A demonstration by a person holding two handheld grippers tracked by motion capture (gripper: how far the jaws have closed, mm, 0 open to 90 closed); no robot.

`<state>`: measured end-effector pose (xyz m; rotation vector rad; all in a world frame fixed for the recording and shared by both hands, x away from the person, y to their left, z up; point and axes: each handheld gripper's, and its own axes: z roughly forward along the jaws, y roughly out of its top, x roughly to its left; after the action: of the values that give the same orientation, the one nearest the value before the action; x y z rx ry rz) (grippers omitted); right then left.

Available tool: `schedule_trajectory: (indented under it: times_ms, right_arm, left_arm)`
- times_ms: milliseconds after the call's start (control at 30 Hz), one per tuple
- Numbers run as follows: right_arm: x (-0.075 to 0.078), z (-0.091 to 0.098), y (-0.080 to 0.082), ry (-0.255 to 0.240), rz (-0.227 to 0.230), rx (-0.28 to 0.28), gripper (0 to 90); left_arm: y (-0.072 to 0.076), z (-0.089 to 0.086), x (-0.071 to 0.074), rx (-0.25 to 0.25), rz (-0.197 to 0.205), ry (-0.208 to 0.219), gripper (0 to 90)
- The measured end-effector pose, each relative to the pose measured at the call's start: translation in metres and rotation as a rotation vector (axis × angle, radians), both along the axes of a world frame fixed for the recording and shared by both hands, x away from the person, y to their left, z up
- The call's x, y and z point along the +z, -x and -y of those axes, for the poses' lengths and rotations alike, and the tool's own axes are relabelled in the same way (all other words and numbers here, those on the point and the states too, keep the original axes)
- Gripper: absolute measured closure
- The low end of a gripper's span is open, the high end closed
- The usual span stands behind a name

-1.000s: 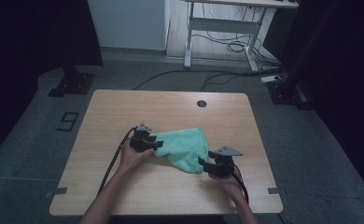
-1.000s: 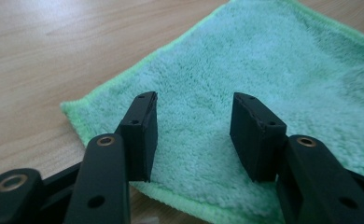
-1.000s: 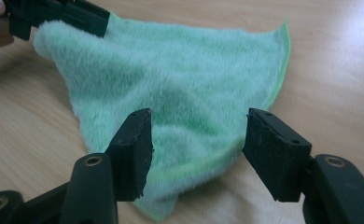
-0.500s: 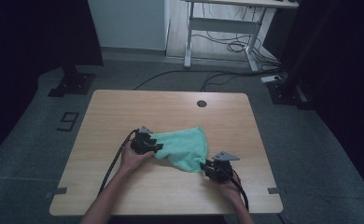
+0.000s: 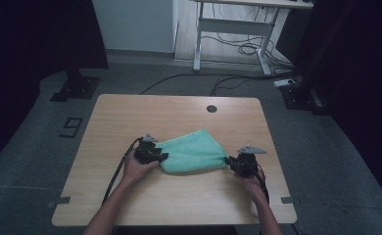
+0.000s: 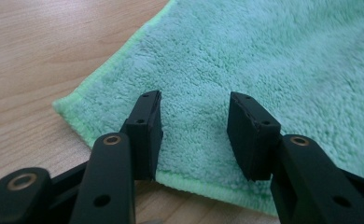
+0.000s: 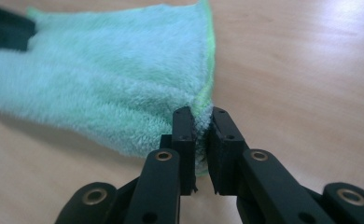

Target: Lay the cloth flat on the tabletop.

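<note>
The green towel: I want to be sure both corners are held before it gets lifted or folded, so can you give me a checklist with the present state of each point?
1. Right gripper shut on the green towel: ok; its jaws have just been closing and now pinch the corner.
2. Left gripper gripping the towel: not ok; its jaws stand apart over the cloth near an edge and do not press on it.
3. Towel lying on the table, not hanging off: ok.
4. Towel spread flat: not ok; it tapers to a bunched tip at the right gripper.
5. How many layers the right gripper holds: cannot tell.
</note>
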<state>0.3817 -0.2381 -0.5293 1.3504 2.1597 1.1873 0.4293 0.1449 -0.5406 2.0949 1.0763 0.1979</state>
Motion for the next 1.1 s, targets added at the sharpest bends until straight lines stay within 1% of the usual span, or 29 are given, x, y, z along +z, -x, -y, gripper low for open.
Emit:
schedule_trajectory:
  times_ms: [67,167,233,333,433,500,533,567,600,633,733,800,867,933,1000,1033,1100]
  right_arm:
    - [0.001,0.000,-0.009,-0.008,-0.006,-0.007,80.6]
    - [-0.001,-0.006,-0.022,0.005,-0.009,-0.009,80.3]
    - [-0.003,-0.009,-0.029,0.016,-0.022,-0.014,79.8]
    - [-0.005,-0.012,-0.036,0.024,-0.033,-0.025,78.9]
    - [-0.006,-0.013,-0.038,0.026,-0.028,-0.030,75.6]
    - [-0.006,-0.014,-0.038,0.034,-0.022,-0.046,68.4]
    - [-0.006,-0.014,-0.036,0.041,-0.017,-0.053,67.1]
    - [-0.004,-0.014,-0.035,0.037,-0.013,-0.054,65.1]
    - [-0.002,-0.013,-0.032,0.034,-0.004,-0.055,62.5]
    - [0.000,-0.013,-0.028,0.026,0.018,-0.061,60.8]
    - [0.006,-0.009,-0.021,-0.002,0.038,-0.058,58.4]
    - [0.007,-0.008,-0.018,-0.010,0.037,-0.050,57.3]
    - [0.006,-0.007,-0.015,-0.011,0.035,-0.043,55.2]
    - [0.004,-0.008,-0.013,-0.013,0.028,-0.035,53.7]
    - [0.001,-0.009,-0.012,-0.002,0.021,-0.030,52.2]
    - [-0.001,-0.009,-0.012,0.000,0.016,-0.030,51.9]
    - [-0.004,-0.009,-0.014,0.005,0.006,-0.029,51.2]
  left_arm:
    - [0.001,0.000,0.000,0.004,0.001,-0.003,54.9]
    - [0.002,0.000,0.000,0.006,0.002,-0.010,54.9]
    - [0.004,-0.001,0.000,0.008,0.004,-0.011,55.0]
    - [0.006,-0.004,0.000,0.010,0.005,-0.008,55.2]
    - [0.007,-0.006,0.000,0.015,0.004,0.001,55.3]
    - [0.008,-0.007,-0.001,0.017,0.006,0.001,55.2]
    - [0.009,-0.007,-0.001,0.017,0.007,0.002,55.2]
    - [0.009,-0.007,-0.001,0.018,0.009,0.003,55.2]
    - [0.009,-0.007,-0.001,0.020,0.009,0.004,55.2]
    - [0.009,-0.007,-0.001,0.021,0.010,0.005,55.2]
    - [0.010,-0.007,-0.001,0.021,0.008,0.005,54.8]
    - [0.010,-0.008,0.000,0.022,0.003,0.003,54.0]
    - [0.013,-0.008,0.002,0.026,0.019,-0.004,52.5]
    - [0.018,-0.010,0.005,0.024,0.039,0.011,52.0]
    - [0.025,-0.012,0.011,0.023,0.061,0.022,51.7]
    - [0.029,-0.013,0.014,0.015,0.076,0.030,51.5]
    - [0.035,-0.014,0.020,0.000,0.089,0.044,50.9]
